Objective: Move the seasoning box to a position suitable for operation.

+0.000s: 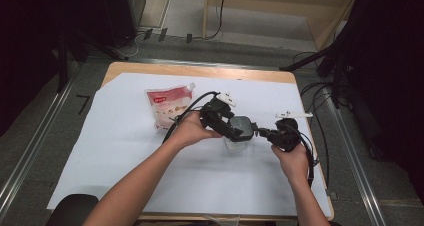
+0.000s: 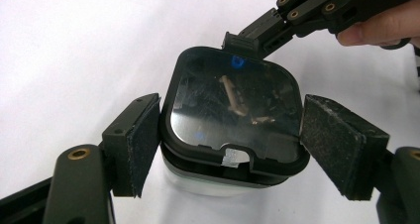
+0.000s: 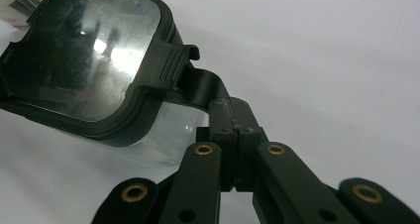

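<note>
L gripper (image 2: pixel 230 149) jaws apart, straddling the box (image 2: pixel 233 120) at table centre, pads beside its left and right sides, not yet pressing. R gripper (image 3: pixel 225 110) clamped on lid tab (image 3: pixel 195 83) at box's right. Pouch (image 1: pixel 169 106) far left.

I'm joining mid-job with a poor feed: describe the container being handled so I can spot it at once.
On the white sheet over the table, look right of centre, between the two hands. The container is a small clear box with a dark, rounded-square lid. Unlike the flat red-and-white pouch to its left, it is rigid.
</note>
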### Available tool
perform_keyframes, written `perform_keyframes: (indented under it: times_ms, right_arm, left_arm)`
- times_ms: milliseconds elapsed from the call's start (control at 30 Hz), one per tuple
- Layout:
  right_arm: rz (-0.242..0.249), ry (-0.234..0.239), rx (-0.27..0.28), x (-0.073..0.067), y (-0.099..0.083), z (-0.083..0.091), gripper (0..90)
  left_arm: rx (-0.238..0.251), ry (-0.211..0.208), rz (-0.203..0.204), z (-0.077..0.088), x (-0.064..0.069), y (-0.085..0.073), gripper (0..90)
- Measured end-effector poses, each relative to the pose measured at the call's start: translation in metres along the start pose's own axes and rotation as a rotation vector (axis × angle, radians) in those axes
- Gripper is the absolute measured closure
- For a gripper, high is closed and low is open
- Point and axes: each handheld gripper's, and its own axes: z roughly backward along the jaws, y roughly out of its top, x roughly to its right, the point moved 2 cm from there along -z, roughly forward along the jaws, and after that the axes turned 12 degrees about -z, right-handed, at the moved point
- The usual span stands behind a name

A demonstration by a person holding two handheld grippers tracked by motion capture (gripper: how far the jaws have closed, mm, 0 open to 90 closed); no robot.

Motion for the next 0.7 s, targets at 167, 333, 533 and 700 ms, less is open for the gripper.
perform_keyframes:
  times_ms: [167, 333, 533, 700]
  right_arm:
    - [0.001, -0.003, -0.003, 0.0002, 0.0002, -0.0001, 90.0]
    - [0.0, -0.001, -0.001, -0.0002, 0.0002, -0.0001, 90.0]
    - [0.001, -0.003, -0.001, -0.0004, 0.0001, -0.0001, 90.0]
    - [0.006, -0.006, 0.002, -0.0003, 0.0002, -0.0004, 90.0]
  left_arm:
    - [0.013, 0.01, -0.001, -0.0001, 0.0004, 0.0015, 25.7]
    - [0.0, -0.004, 0.005, -0.0012, -0.0001, -0.0003, 24.4]
    - [0.003, -0.03, 0.012, -0.004, 0.0022, 0.0002, 14.4]
    - [0.02, -0.024, 0.001, -0.0062, 0.004, -0.0018, 11.3]
